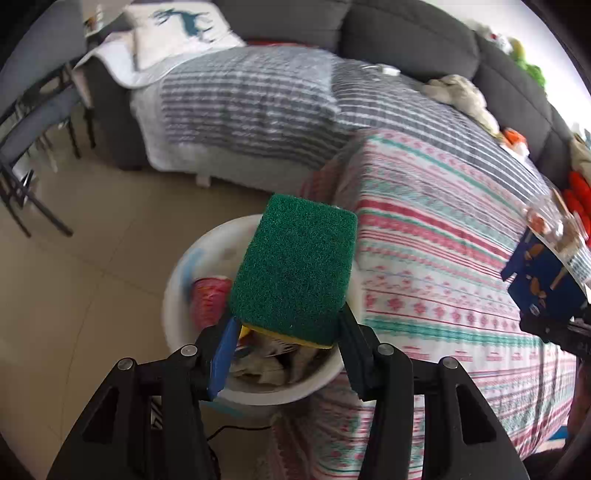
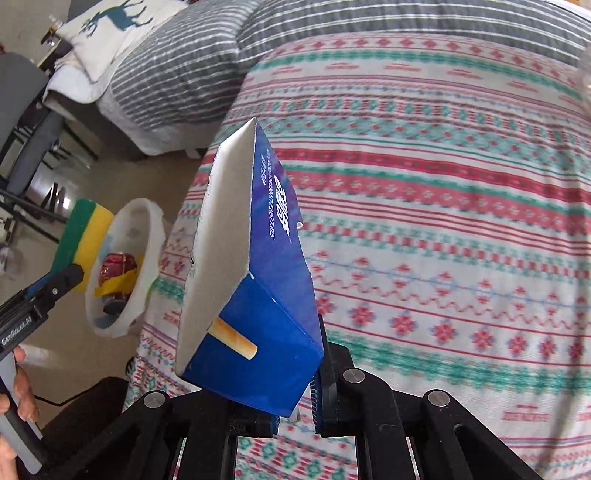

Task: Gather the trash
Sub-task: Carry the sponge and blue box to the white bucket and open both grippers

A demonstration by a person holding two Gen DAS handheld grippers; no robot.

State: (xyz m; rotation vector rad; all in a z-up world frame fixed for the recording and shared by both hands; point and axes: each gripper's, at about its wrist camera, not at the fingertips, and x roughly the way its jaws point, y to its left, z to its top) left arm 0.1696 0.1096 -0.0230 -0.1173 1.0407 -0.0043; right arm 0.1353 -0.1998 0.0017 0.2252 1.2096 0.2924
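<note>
My left gripper (image 1: 284, 332) is shut on a green and yellow sponge (image 1: 295, 266) and holds it above a white bin (image 1: 173, 295) on the floor. The bin holds a red can (image 1: 208, 301) and crumpled wrappers. My right gripper (image 2: 291, 373) is shut on a flattened blue biscuit box (image 2: 266, 280) and holds it above the patterned bedspread (image 2: 443, 221). The right wrist view also shows the sponge (image 2: 83, 236), the left gripper (image 2: 66, 275) and the bin (image 2: 147, 254) to the left. The blue box (image 1: 543, 280) shows at the right of the left wrist view.
A grey sofa (image 1: 406, 33) with a striped blanket (image 1: 251, 107) and a deer pillow (image 1: 177, 29) stands behind. Dark chairs (image 1: 33, 122) stand at the left on a beige tiled floor (image 1: 92, 258). Clothes and orange items (image 1: 580, 192) lie along the bed's far right.
</note>
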